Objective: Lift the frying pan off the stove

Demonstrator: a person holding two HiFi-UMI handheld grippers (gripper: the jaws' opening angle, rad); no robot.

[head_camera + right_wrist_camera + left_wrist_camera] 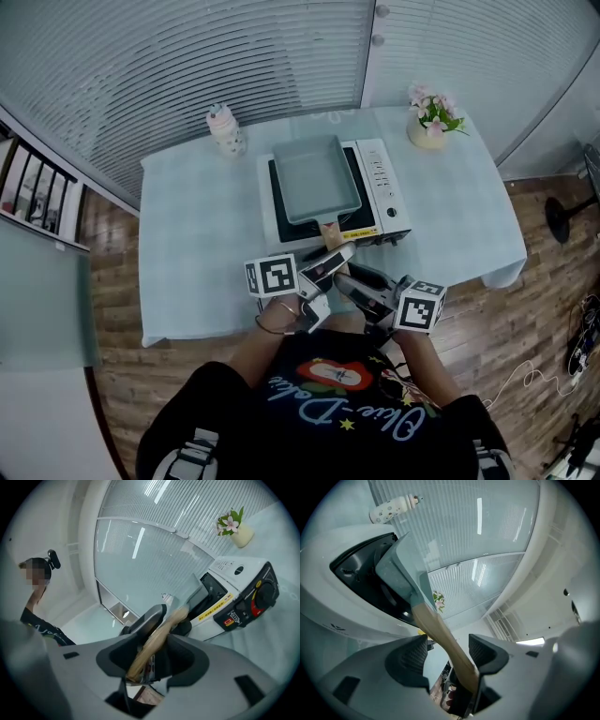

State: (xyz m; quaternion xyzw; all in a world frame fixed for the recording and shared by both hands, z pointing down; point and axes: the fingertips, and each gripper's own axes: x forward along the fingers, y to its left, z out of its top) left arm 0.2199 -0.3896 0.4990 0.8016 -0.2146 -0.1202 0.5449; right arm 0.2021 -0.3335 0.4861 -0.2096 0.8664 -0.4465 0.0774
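Observation:
A pale teal rectangular frying pan (319, 176) sits on the white tabletop stove (380, 192), its wooden handle (330, 232) pointing toward me. Both grippers meet at the handle's end. In the left gripper view the handle (440, 630) runs between the jaws of my left gripper (447, 651), which stand apart from it on both sides. The right gripper view shows the handle (154, 644) lying between the jaws of my right gripper (152, 660), with a dark gap beside it. From the head view, the left gripper (333, 259) is just above the right gripper (345, 281).
The stove stands on a table (187, 244) under a light cloth. A patterned bottle (226, 129) is at the back left and a small flower pot (431, 120) at the back right. Knobs (266, 592) face me on the stove's front. Wood floor surrounds the table.

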